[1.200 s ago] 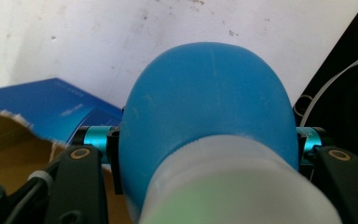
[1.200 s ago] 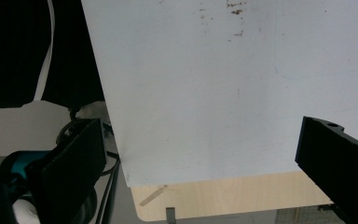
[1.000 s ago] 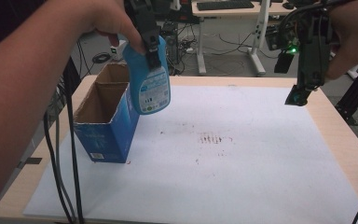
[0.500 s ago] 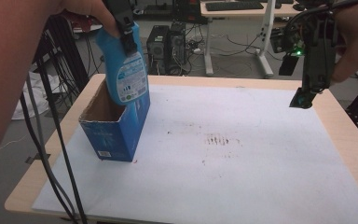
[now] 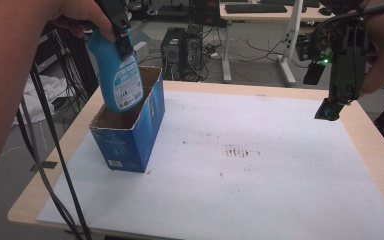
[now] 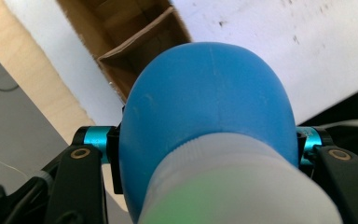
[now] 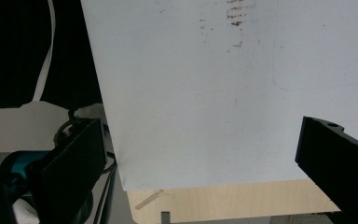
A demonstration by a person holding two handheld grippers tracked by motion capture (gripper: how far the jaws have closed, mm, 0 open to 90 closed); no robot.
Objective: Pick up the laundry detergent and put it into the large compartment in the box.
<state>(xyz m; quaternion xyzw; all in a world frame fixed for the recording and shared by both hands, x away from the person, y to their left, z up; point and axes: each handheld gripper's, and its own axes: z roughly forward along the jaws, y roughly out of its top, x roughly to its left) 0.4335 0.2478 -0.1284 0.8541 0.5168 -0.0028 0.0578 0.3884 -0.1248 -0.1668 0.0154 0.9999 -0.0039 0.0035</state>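
The blue spray bottle (image 5: 117,77) is clamped near its neck by the left gripper (image 5: 121,37) and held tilted over the open cardboard box (image 5: 130,132), base at the rim. The right gripper (image 5: 328,109) (jaws apart, empty) is held well right of the box.

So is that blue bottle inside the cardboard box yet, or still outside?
Partly in. The blue bottle, tilted in the left gripper, has its base dipping just below the rim of the open cardboard box.

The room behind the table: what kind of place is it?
Probably an office or a lab workspace. Desktop computer towers stand on the floor amid loose cables, and a desk with a keyboard is behind the wooden table.
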